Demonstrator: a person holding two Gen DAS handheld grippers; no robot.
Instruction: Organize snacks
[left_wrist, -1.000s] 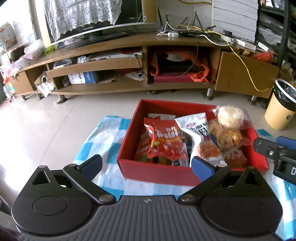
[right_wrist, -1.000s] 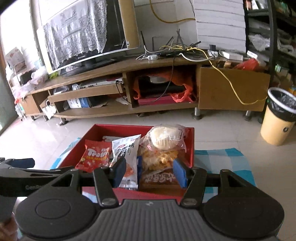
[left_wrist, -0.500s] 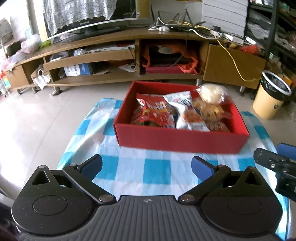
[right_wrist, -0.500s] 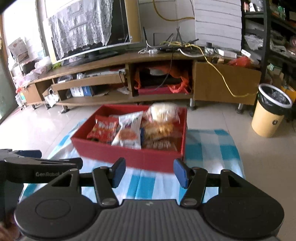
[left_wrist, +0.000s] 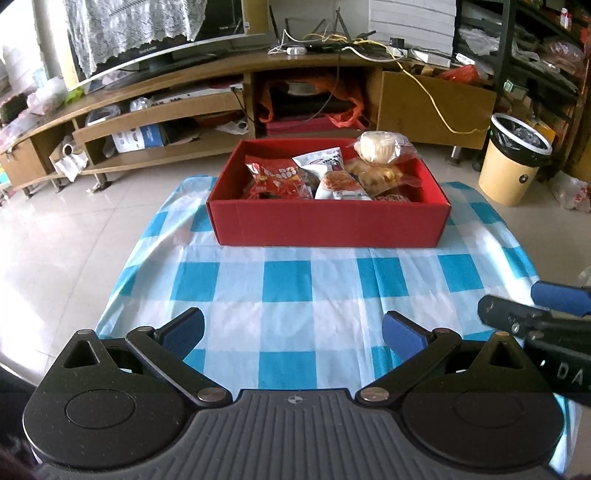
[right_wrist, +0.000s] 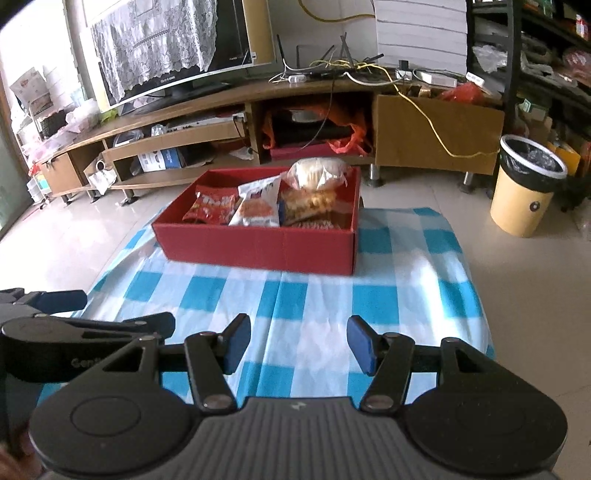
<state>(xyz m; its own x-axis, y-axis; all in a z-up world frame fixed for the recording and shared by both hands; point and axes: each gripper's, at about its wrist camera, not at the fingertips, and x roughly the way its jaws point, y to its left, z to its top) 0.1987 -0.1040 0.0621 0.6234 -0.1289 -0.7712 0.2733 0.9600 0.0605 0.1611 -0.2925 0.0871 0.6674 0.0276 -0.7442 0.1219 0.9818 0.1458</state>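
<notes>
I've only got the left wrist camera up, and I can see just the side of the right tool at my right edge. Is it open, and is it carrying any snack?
Observer: The right tool is open. Its blue pads stand apart with nothing between them.
Operator: What's under it? It blocks that corner for me.
Observer: Only the checked cloth shows there, with no packet on it. The red box sits farther ahead.
Operator: Where's my left tool relative to it?
Observer: The left tool is close beside it on its left, over the cloth's left edge.
</notes>
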